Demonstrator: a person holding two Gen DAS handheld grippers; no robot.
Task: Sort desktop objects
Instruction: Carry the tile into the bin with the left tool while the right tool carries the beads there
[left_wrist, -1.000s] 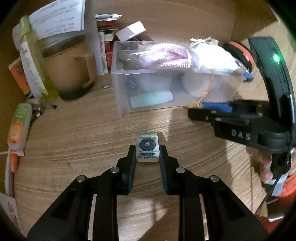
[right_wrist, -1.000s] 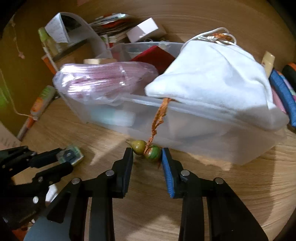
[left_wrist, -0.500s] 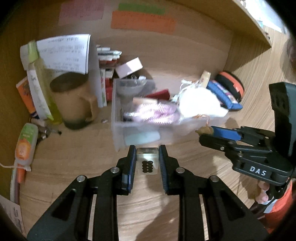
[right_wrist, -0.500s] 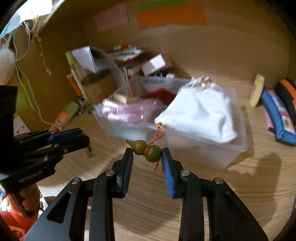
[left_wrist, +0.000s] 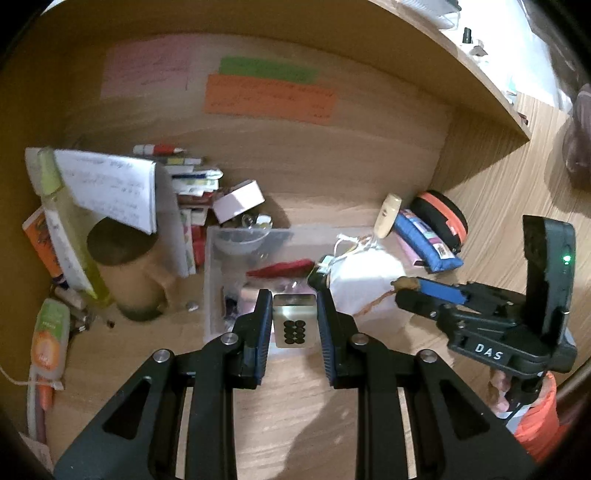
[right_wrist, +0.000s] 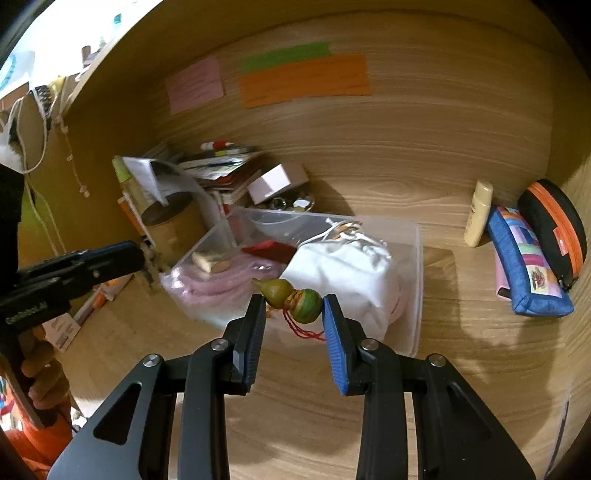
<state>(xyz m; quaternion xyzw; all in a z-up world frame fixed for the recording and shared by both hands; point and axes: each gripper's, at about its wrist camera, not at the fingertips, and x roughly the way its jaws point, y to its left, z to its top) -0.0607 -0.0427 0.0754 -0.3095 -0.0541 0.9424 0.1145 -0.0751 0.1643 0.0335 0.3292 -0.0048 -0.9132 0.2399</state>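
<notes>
Nearest, left gripper (left_wrist: 294, 317) pinching a small tile (left_wrist: 294, 325) with six dark dots on its face, pads pressed on both sides, lifted clear of the wooden desk (left_wrist: 295, 424). Right gripper (right_wrist: 294, 310) clamped on a little gourd charm (right_wrist: 291, 297), green and olive, a red cord dangling from it, also held up off the desk.

Just beyond both, a clear plastic box (right_wrist: 413, 295) on the desk, holding a white drawstring bag (right_wrist: 347, 273), a bagged pink bundle (right_wrist: 221, 284) and something red (right_wrist: 269, 249). Left of the box, a brown mug (left_wrist: 129, 284) with a notepad (left_wrist: 110, 188) leaning over it and a tube (left_wrist: 50, 339) lying closer in. Right of the box, a blue pouch (right_wrist: 524, 266), a black case with orange zip (right_wrist: 554, 232) and a small cream bottle (right_wrist: 478, 214).

Farther back, a heap of books and pens (left_wrist: 188, 177) and a small pink-white carton (left_wrist: 238, 201). On the back panel, pink (right_wrist: 194, 85), green (right_wrist: 286, 57) and orange (right_wrist: 303, 81) paper notes.
</notes>
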